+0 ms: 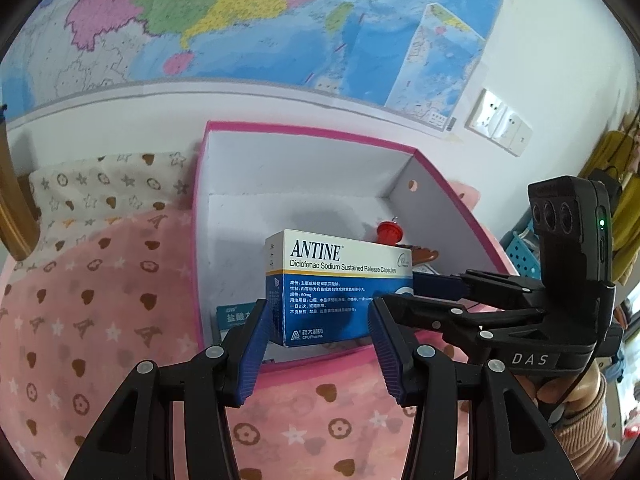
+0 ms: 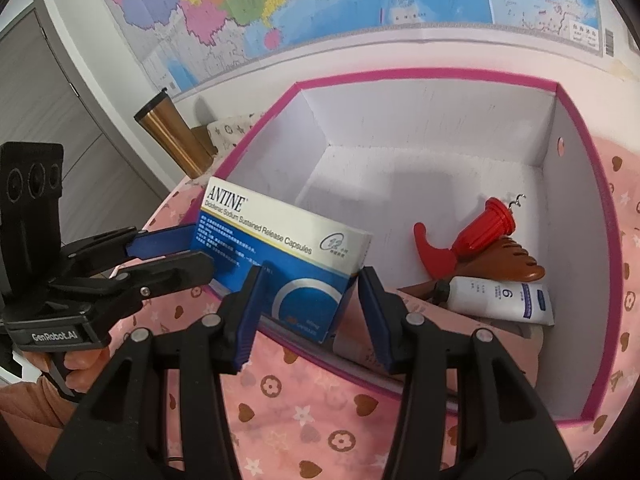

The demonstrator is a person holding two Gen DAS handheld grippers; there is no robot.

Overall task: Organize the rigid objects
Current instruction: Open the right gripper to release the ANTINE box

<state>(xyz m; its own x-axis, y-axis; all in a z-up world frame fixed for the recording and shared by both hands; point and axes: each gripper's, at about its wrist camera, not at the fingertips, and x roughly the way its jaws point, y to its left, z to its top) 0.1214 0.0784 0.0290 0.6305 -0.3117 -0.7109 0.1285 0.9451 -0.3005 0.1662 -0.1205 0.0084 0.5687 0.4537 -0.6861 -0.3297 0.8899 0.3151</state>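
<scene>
Both grippers clamp one medicine carton over the pink box.

Left gripper pinches the medicine carton at its left end and right gripper at its right corner, above the near rim of the pink box. It looks light and stiff, but thin card can crush; better to hold the flat sides gently. Far right inside lie a red corkscrew and a white tube.

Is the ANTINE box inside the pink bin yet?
Not fully: the ANTINE box is tilted above the near rim of the pink bin, one end outside it.
</scene>
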